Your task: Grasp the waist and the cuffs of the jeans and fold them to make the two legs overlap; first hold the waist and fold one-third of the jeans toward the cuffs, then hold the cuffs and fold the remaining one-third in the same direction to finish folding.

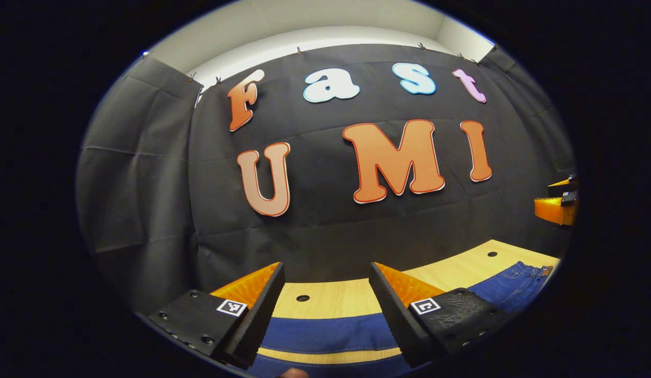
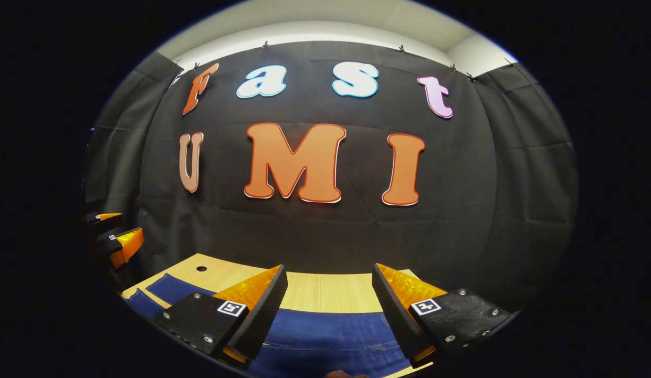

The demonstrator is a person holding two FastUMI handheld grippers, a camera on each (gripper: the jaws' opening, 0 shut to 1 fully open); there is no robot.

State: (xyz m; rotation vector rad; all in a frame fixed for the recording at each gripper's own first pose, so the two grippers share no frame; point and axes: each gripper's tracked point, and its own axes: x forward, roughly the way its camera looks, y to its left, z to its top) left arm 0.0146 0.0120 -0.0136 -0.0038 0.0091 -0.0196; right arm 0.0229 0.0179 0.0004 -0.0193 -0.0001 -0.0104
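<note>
1. Your left gripper (image 1: 325, 315) and right gripper (image 2: 328, 315) both hang spread apart above the jeans (image 2: 325, 336).
2. The jeans stretch sideways under both; bare surface (image 2: 325, 291) lies ahead.

A light wooden table (image 1: 462, 270) with a pale grain runs up to the black cloth wall (image 1: 325, 231), and small round dark holes (image 1: 303, 298) are sunk in its top. In the right gripper view the same table (image 2: 325, 291) shows another hole (image 2: 201, 268) near its far left corner. Above the cloth, a white wall (image 2: 325, 29) meets it along a line of small clips (image 2: 401, 49).
</note>
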